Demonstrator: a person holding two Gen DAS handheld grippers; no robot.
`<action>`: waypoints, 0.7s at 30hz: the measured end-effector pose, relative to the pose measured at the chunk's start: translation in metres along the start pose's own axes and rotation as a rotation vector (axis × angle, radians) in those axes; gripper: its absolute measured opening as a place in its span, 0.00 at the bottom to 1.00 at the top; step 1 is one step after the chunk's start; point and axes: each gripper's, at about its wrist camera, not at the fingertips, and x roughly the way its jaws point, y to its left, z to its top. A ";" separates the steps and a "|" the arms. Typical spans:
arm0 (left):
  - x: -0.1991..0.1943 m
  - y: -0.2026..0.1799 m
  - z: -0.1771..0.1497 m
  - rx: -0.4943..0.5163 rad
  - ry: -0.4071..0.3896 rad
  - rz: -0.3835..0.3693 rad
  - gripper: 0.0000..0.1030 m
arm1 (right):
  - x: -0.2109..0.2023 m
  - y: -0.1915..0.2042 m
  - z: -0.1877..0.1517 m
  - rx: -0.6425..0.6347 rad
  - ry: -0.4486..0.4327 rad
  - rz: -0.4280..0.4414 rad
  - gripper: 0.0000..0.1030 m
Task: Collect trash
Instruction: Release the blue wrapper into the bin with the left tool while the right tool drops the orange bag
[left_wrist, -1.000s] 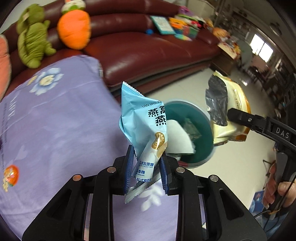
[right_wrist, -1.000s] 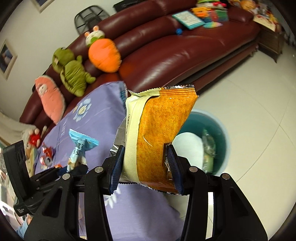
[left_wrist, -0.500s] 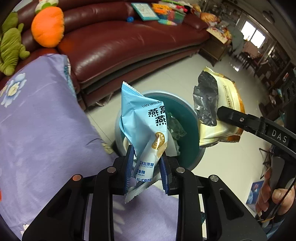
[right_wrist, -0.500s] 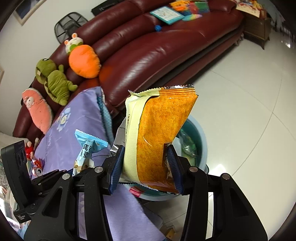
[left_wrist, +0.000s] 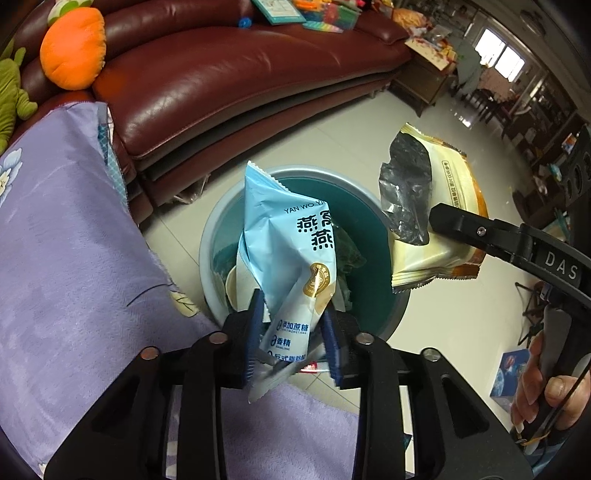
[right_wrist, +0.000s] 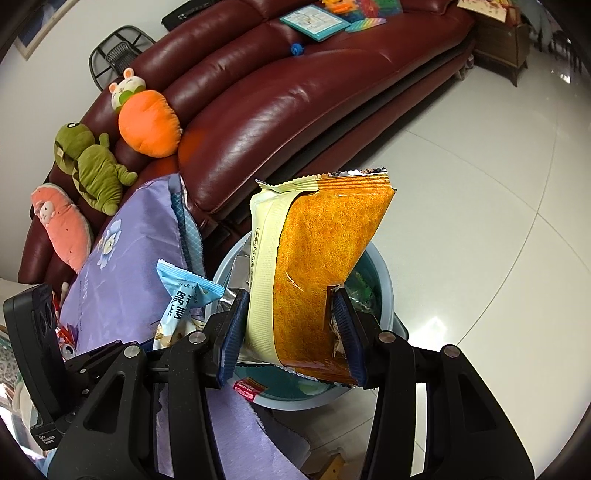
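Note:
My left gripper (left_wrist: 293, 334) is shut on a light blue snack wrapper (left_wrist: 288, 243) and holds it upright over the round teal trash bin (left_wrist: 218, 236) on the floor. My right gripper (right_wrist: 290, 326) is shut on an orange and cream snack bag (right_wrist: 325, 269), also above the bin (right_wrist: 384, 291). The bag shows in the left wrist view (left_wrist: 443, 206) at the bin's right rim, and the blue wrapper shows in the right wrist view (right_wrist: 183, 299). Several wrappers and a white lid lie inside the bin.
A purple flowered cloth (left_wrist: 62, 258) covers the surface at the left, next to the bin. A dark red leather sofa (left_wrist: 229, 74) with plush toys (right_wrist: 147, 122) and books runs behind. Shiny white floor tiles (right_wrist: 480, 184) lie to the right.
Both grippers have moved off the purple cloth toward the bin and now hold their wrappers above it. The bin looks larger and nearer. Both grips are unchanged.

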 end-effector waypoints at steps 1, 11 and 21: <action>0.001 -0.001 0.001 0.000 -0.003 0.002 0.37 | 0.001 0.001 0.001 0.000 0.001 -0.002 0.44; -0.012 0.010 -0.006 -0.016 -0.045 0.074 0.88 | 0.006 0.007 0.002 -0.011 0.013 -0.016 0.45; -0.032 0.050 -0.028 -0.119 -0.050 0.087 0.91 | 0.018 0.027 0.005 -0.058 0.041 -0.015 0.53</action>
